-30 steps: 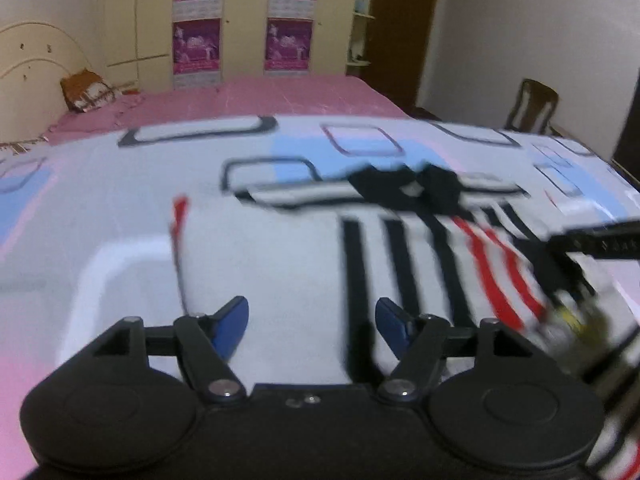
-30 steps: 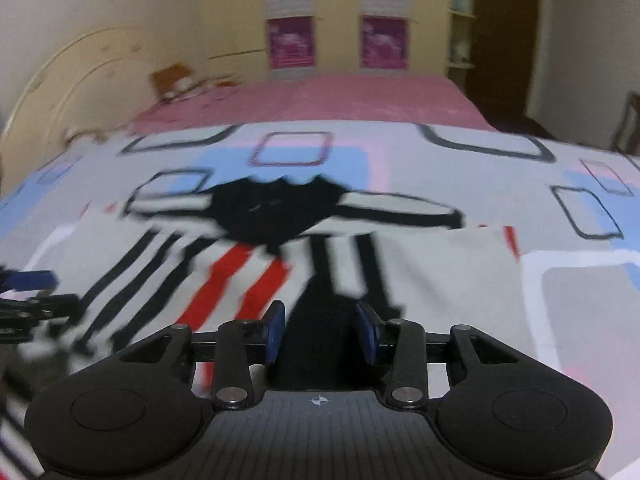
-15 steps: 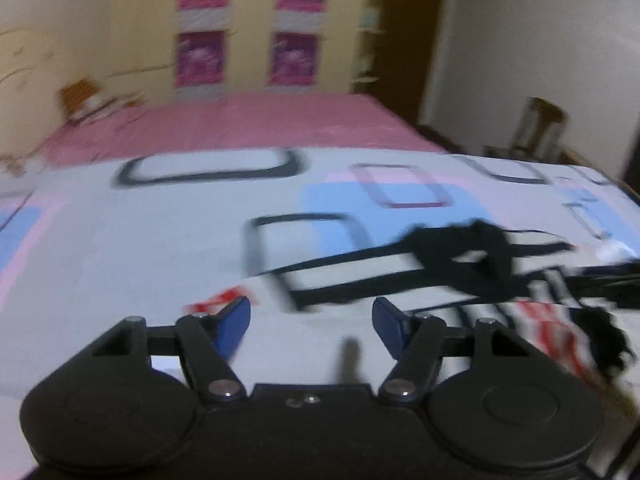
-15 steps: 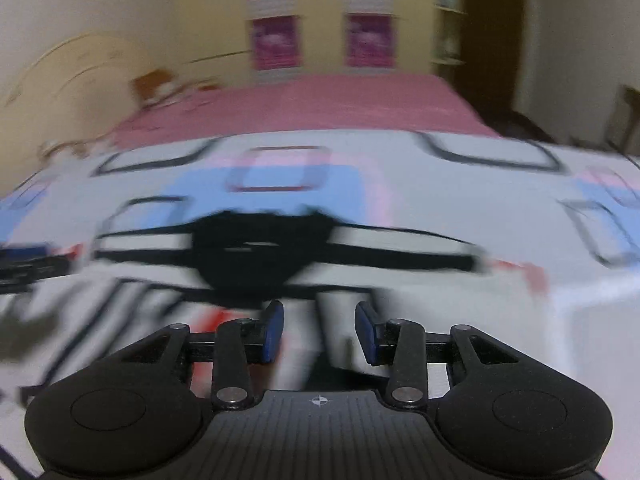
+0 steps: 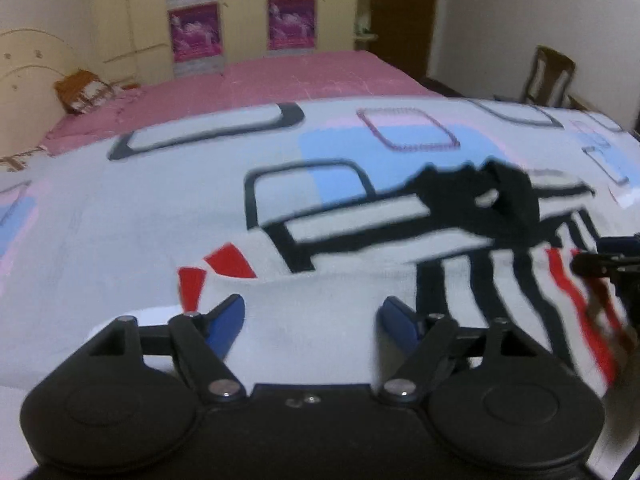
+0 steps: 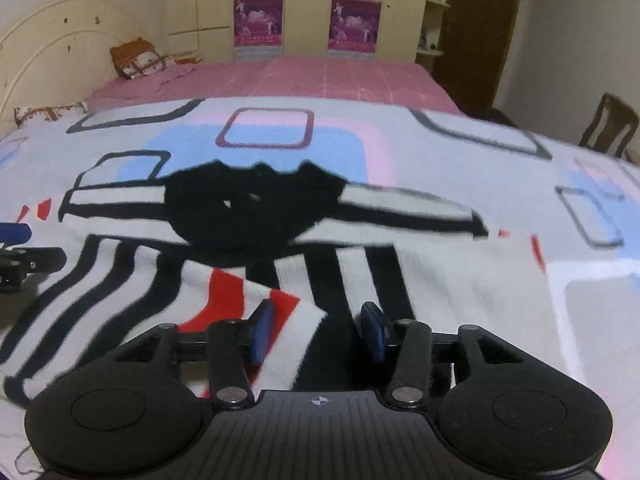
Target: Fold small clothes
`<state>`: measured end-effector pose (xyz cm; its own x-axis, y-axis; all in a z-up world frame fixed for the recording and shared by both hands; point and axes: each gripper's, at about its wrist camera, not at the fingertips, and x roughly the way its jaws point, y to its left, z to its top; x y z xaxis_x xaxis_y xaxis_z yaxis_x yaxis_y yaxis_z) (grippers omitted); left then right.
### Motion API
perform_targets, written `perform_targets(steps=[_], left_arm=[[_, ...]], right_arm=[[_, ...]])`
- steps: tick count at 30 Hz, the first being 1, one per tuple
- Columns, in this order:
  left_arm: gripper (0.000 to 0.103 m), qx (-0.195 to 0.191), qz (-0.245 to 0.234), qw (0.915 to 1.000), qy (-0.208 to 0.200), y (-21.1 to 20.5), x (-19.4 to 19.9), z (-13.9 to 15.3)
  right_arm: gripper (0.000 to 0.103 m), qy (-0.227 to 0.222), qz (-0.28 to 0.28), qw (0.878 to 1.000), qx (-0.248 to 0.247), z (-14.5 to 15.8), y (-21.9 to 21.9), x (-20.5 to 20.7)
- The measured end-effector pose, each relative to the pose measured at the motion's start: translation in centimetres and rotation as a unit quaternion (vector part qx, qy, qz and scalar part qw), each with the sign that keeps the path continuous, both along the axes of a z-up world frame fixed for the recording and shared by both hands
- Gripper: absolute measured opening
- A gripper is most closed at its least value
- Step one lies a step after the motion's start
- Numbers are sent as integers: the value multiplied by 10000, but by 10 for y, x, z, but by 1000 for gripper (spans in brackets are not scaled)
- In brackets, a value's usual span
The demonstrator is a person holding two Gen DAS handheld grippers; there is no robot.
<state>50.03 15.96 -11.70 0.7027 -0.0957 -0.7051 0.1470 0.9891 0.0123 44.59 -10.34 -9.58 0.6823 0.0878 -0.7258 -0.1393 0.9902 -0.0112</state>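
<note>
Shirt [image 6: 224, 276] is lying spread on the bed [image 6: 500, 168]; both grippers, left [image 5: 310, 316] and right [image 6: 318, 328], are angling down over it, fingers open, just widening, gripping nothing.

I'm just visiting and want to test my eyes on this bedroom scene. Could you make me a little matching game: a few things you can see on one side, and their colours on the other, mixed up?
Things:
1. collar of the striped shirt
2. far bedsheet
3. chair
4. posters on the wardrobe

Colours:
A. brown wood
B. magenta
C. black
D. pink

Pairs: 1-C, 2-D, 3-A, 4-B
</note>
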Motion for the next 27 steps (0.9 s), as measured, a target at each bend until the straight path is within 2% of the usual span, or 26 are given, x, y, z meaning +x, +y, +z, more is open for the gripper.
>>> perform_targets(steps=[2,4,6,8,11,12,13,14,15,16,17,18,19,21,23,24,25,27], left_arm=[[77,-44,-26,9996,-292,-10,-10,8],[77,-183,-134,9993,-311,-25,-15,10],[77,-165,-235,9990,-356,-43,-28,14],[77,-273,-262,9986,-368,-50,-41,11],[76,83,-144,9998,-123,-47,-51,-8],[76,-33,-63,9998,-180,-37,-55,-12],[76,-102,69,9997,-212,-25,-61,-13],[76,-4,172,9996,-216,-19,-64,-12],[76,53,249,9995,-175,-16,-66,-12],[72,43,301,9995,-120,-16,-66,-7],[68,90,370,9992,-147,-21,-68,0],[68,83,338,9989,-298,-27,-72,7],[70,43,267,9987,-428,-35,-76,12],[71,-30,21,9985,-539,-56,-82,18],[74,137,-232,9983,-523,-75,-85,13],[74,252,-332,9983,-397,-80,-84,5],[75,276,-345,9988,-202,-78,-82,-4],[76,-300,-176,9994,-35,-54,-84,-11]], right_arm=[[46,-184,62,9995,238,13,6,-2],[46,-157,240,9985,469,16,19,2],[46,-28,393,9980,488,12,31,3],[46,65,484,9969,613,10,29,-4],[46,107,653,9972,361,-2,19,-15],[46,-12,404,9991,151,-2,7,-21],[46,-124,-72,9998,-150,-2,-11,-25],[46,-124,-354,9991,-207,-4,-28,-29],[46,-16,-506,9987,65,-6,-49,-32],[46,33,-517,9984,238,-4,-58,-34],[46,-37,-554,9983,166,2,-58,-38],[46,-234,-557,9981,113,12,-55,-45],[46,-389,-429,9979,285,21,-51,-51],[46,-398,-113,9981,455,28,-35,-56],[46,-279,333,9984,355,23,-13,-62],[46,-174,458,9986,194,17,-7,-65],[46,-45,439,9989,-181,5,-4,-67],[46,-193,244,9982,-513,0,-14,-77]])
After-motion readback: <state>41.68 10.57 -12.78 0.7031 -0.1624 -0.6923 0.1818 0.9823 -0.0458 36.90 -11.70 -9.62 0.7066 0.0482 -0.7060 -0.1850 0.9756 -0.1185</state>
